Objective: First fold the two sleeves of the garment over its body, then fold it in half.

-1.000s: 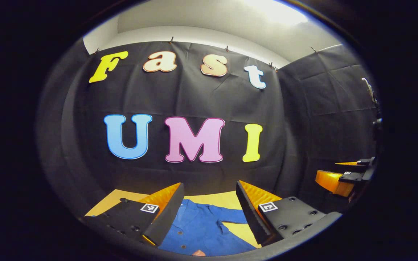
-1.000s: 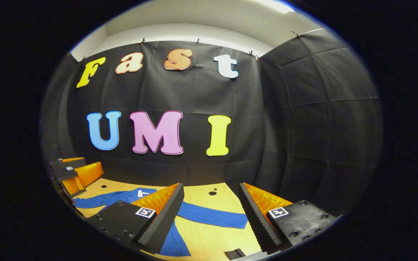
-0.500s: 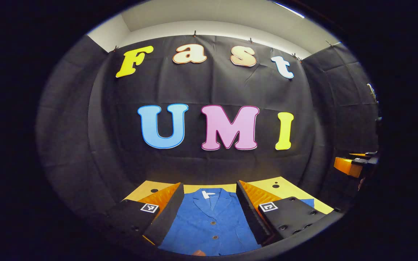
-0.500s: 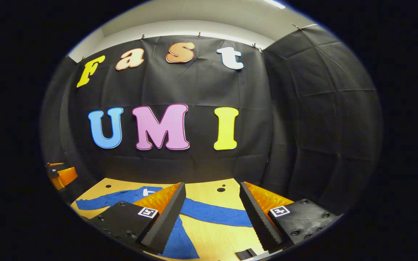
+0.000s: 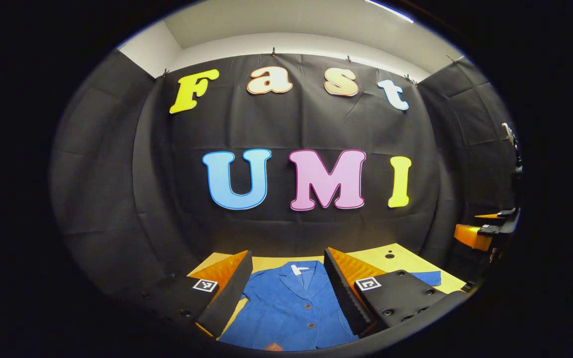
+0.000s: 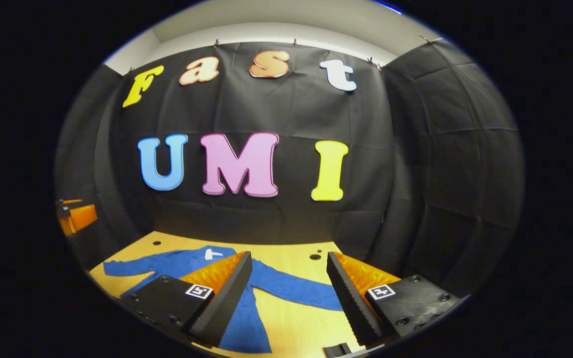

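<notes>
A blue button-up jacket [image 5: 286,311] lies flat on the yellow table [image 5: 396,258], collar and white label toward the far wall. My left gripper [image 5: 287,256] hovers open above its front, the body showing between the fingers. In the right gripper view the jacket [image 6: 246,318] spreads both sleeves sideways, one sleeve [image 6: 132,266] to the left and the other sleeve [image 6: 299,291] crossing between the fingers. The right gripper [image 6: 289,254] is open over that sleeve and holds nothing. Each gripper appears at the other view's edge: the right gripper [image 5: 483,229] and the left gripper [image 6: 75,216].
The black cloth wall closes the table's far side and both flanks. The tabletop [image 6: 286,251] has small dark holes [image 6: 315,257] near its back edge. A small black object [image 6: 336,350] lies at the near edge in the right gripper view.
Both views have swung to the left, bringing more of the jacket into sight; its collar now sits between the left gripper's fingers. Both grippers stay open.
</notes>
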